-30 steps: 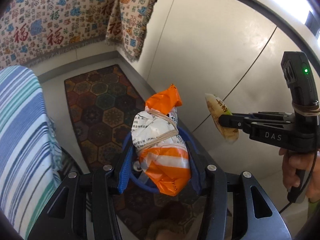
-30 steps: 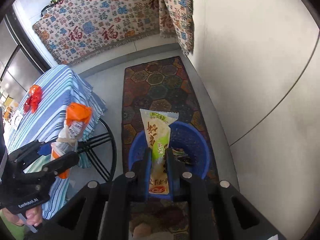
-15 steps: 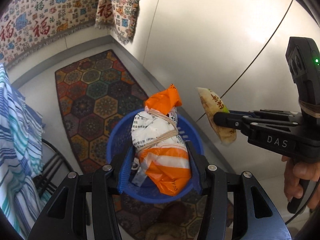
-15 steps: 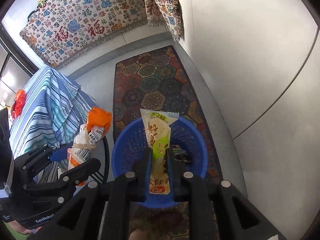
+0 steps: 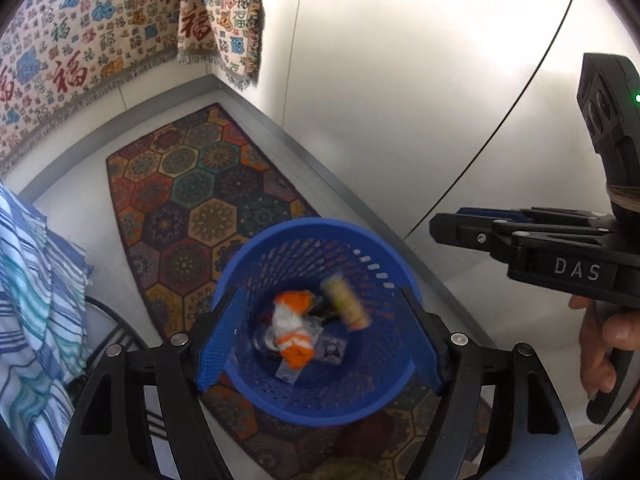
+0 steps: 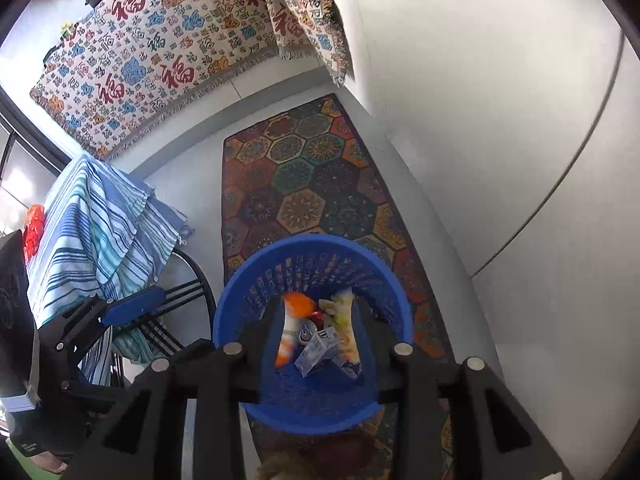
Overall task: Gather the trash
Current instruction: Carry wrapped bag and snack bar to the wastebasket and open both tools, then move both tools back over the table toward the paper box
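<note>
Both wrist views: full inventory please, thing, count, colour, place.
basket: 1, blue, on the rug, below both grippers
orange packet: 1, orange and white, in the basket
yellow packet: 1, yellow-green, blurred, in the basket
small carton: 1, white and blue, in the basket between the packets
other scraps: count unclear, dark, basket bottom
rug: 1, multicolour hexagons, on the floor by the wall
tablecloth: 1, blue and white stripes, left
red item: 1, on the tablecloth, far left
wall hanging: cream, red characters, far wall
left gripper: black, blue pads, jaws open, empty
right gripper: black, jaws open, empty
hand: 1, holding the right gripper
</note>
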